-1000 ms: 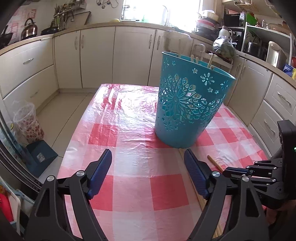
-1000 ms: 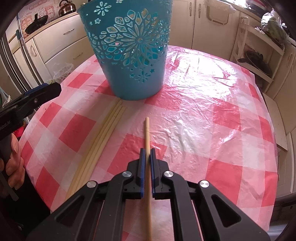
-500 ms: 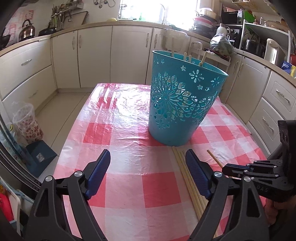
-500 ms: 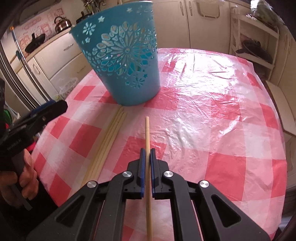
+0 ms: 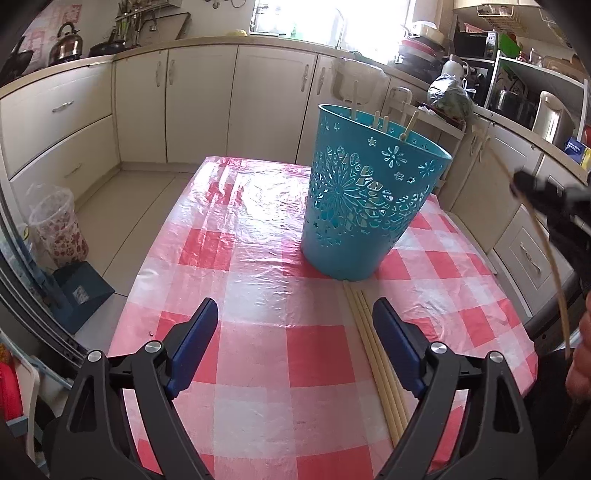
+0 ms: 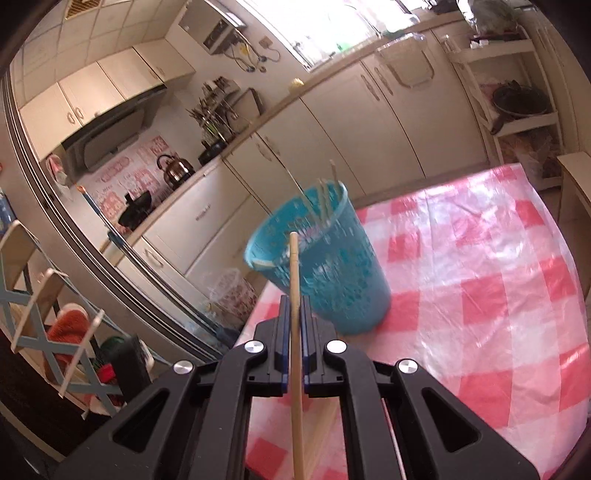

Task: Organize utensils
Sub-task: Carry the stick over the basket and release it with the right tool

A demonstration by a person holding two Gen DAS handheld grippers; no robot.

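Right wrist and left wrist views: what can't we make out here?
- Teal basket, right wrist view: motion blur smears its cut-out pattern.
- Basket's inside, left wrist view: its wall hides how many sticks stand in it.
- Chopsticks on the table, left wrist view: near ends hidden behind the left gripper.
- Held chopstick, right wrist view: rear end cut off by the bottom edge.

Bright window [image 5: 325, 18] glare, motion blur, fisheye edges
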